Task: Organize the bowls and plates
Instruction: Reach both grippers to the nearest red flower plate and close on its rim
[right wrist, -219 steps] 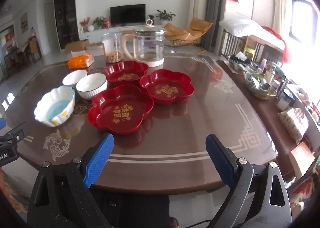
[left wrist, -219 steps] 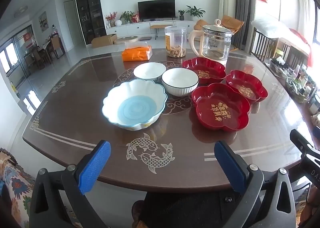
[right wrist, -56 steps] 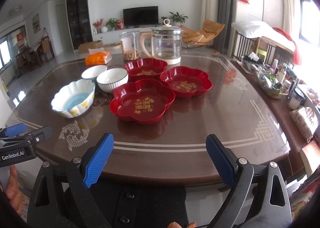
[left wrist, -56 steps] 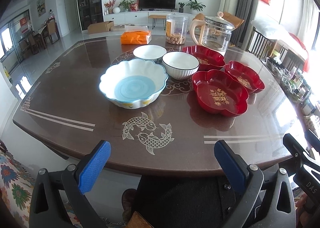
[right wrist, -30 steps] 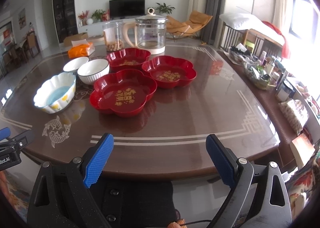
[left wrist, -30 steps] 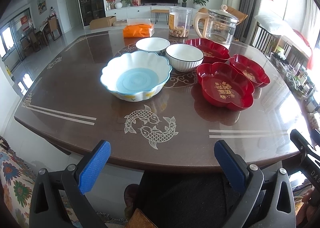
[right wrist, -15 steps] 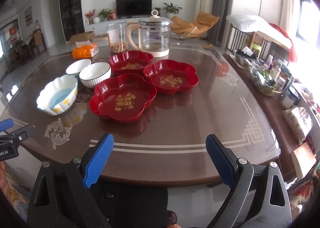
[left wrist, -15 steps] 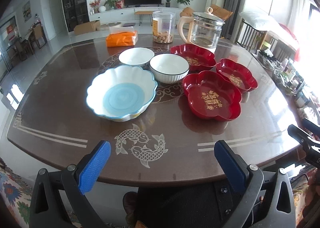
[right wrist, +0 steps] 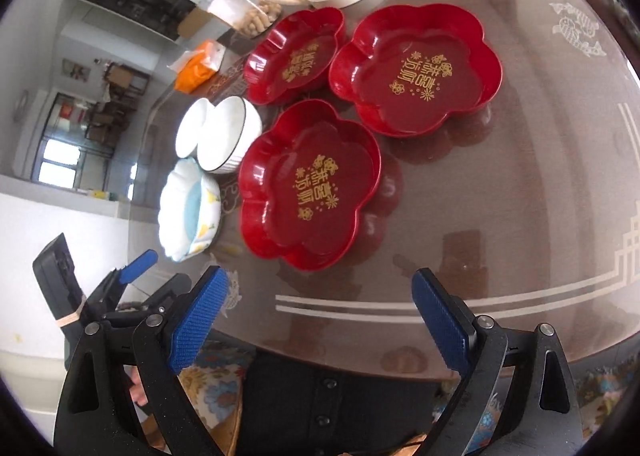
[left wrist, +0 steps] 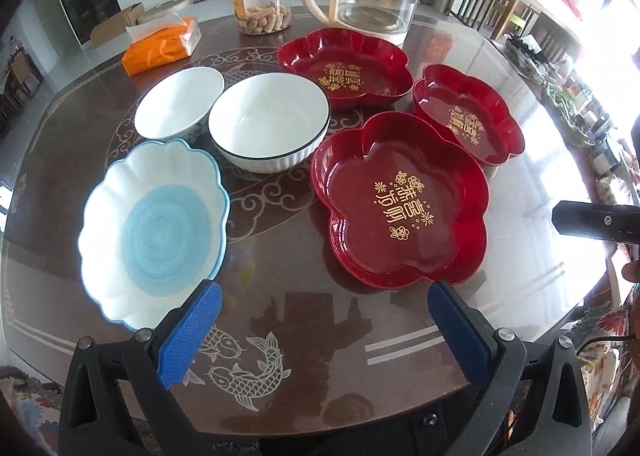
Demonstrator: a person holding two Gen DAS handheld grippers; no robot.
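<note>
Both grippers, left gripper (left wrist: 320, 332) and right gripper (right wrist: 320, 316), gape empty near the nearest red plate (left wrist: 400, 199); only the right wrist view shows the table's far fish emblem (right wrist: 576, 29).

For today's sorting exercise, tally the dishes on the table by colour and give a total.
Red flower-shaped plates: 3
Plain white bowls: 2
White bowl with blue centre: 1
Total: 6

Red plates (left wrist: 400, 199) with gold lettering; scalloped bowl (left wrist: 152, 232) white and blue.
</note>
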